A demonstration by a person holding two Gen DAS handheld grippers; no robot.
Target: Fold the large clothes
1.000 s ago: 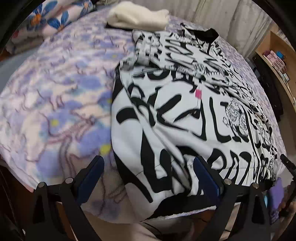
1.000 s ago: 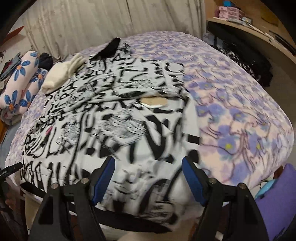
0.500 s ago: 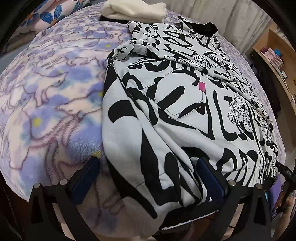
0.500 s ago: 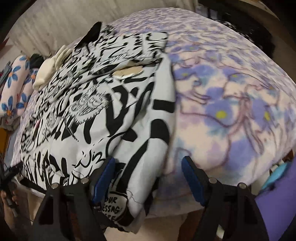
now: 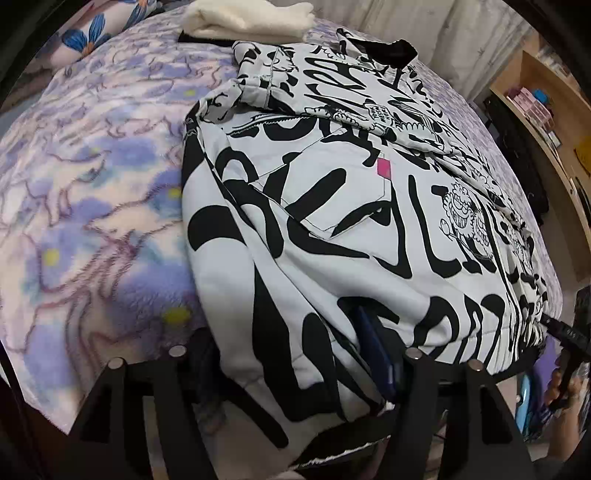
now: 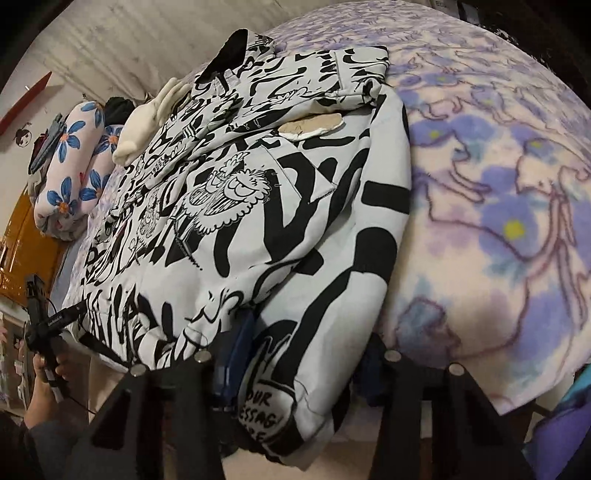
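A large white hoodie with black graffiti print (image 5: pixel 332 221) lies flat on the bed, hem hanging over the near edge; it also shows in the right wrist view (image 6: pixel 258 221). My left gripper (image 5: pixel 291 354) straddles the hem's left corner, its blue pads (image 5: pixel 373 350) pressing into the cloth. My right gripper (image 6: pixel 303 354) straddles the hem's right corner, one blue pad (image 6: pixel 240 339) against the fabric. Both sets of jaws have narrowed around the cloth, which bunches between them. The sleeves are folded in over the chest.
A purple flowered fleece blanket (image 5: pixel 92 203) covers the bed. A cream folded garment (image 5: pixel 243 18) lies beyond the hood. Flowered pillows (image 6: pixel 70 162) sit at the bed's far left. A wooden shelf (image 5: pixel 546 122) stands to the right.
Both grippers moved forward and down onto the hem corners. Their jaws went from wide open to closed in on the fabric.
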